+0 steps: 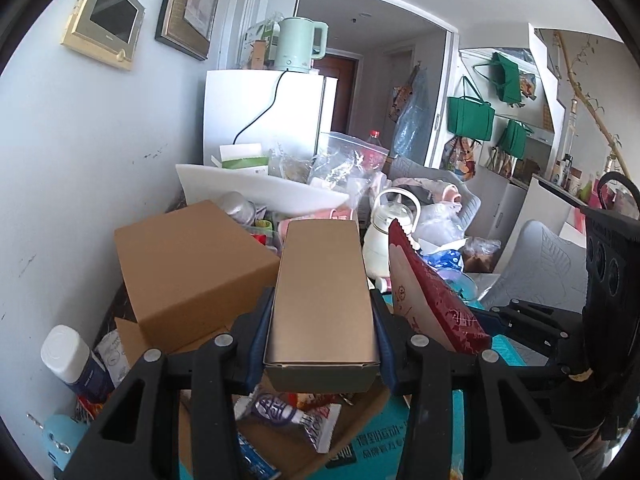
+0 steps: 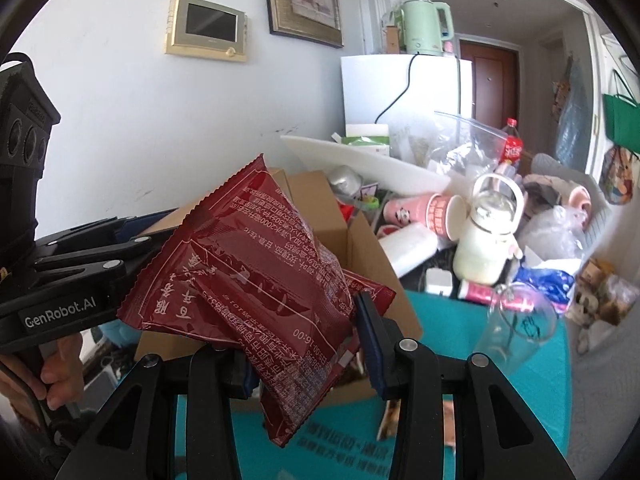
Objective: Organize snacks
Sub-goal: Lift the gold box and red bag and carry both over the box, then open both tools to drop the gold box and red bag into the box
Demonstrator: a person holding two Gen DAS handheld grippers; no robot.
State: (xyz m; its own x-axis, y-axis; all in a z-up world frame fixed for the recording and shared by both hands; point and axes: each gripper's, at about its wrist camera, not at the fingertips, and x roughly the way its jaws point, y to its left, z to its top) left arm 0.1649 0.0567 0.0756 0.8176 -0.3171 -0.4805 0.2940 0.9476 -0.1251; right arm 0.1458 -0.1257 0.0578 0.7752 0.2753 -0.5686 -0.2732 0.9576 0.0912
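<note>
My left gripper (image 1: 320,328) is shut on a long tan carton (image 1: 322,292), held level above an open cardboard box (image 1: 280,440) that holds loose snack packets (image 1: 288,416). My right gripper (image 2: 304,340) is shut on a dark red snack bag (image 2: 256,292) with white print, held tilted above the same box (image 2: 368,240). The red bag also shows in the left wrist view (image 1: 432,304), just right of the carton. The left gripper's body shows at the left of the right wrist view (image 2: 80,272).
A closed brown box (image 1: 192,268) stands left of the carton, with a white-capped bottle (image 1: 76,360) by the wall. The teal table surface (image 2: 460,344) is crowded behind with a cream jug (image 2: 488,240), a clear glass (image 2: 520,316), pink cups and plastic bags. A white fridge (image 1: 264,116) stands beyond.
</note>
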